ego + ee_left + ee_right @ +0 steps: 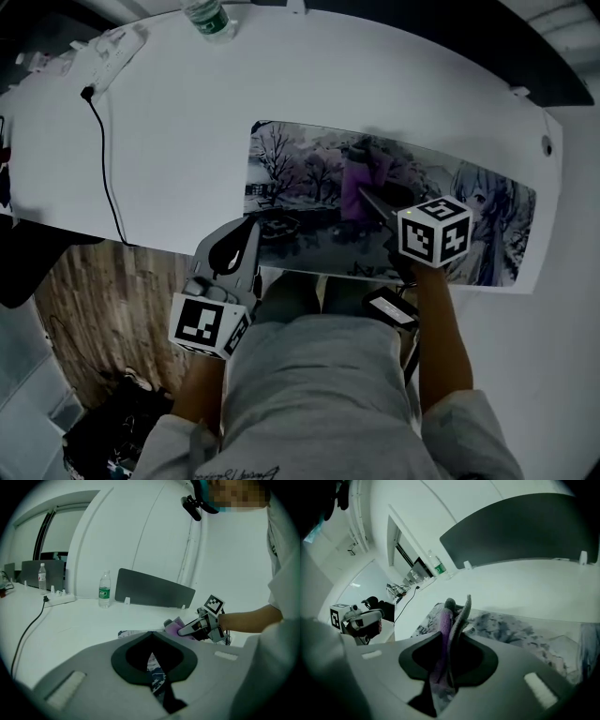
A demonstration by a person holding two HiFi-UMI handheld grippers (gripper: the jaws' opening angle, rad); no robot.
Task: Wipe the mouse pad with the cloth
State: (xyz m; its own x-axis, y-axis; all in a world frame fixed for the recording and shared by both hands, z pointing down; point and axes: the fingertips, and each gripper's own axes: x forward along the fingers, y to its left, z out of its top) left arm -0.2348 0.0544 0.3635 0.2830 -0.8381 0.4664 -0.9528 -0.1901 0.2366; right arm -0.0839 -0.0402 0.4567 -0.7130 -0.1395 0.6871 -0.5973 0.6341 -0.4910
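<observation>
Open across the pad (291, 169) at its left part and right end, and over bare table (178, 122) between pad and cable (105, 159). Blocked mid-pad by the cloth (356, 178) in the right gripper (367, 199), at the near edge by the left gripper (247, 234), far back by a bottle (208, 19).

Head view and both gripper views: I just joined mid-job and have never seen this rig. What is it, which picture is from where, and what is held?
There is no robot here: a person holds a hand tool with a two-jaw claw in each hand. The head view looks down from the person's head, and each gripper view looks along one claw. On the table are a printed mouse pad, a water bottle and a black cable. The right claw is shut on a purple cloth over the pad. The left claw sits at the pad's near left corner, jaws almost together, apparently gripping nothing.
</observation>
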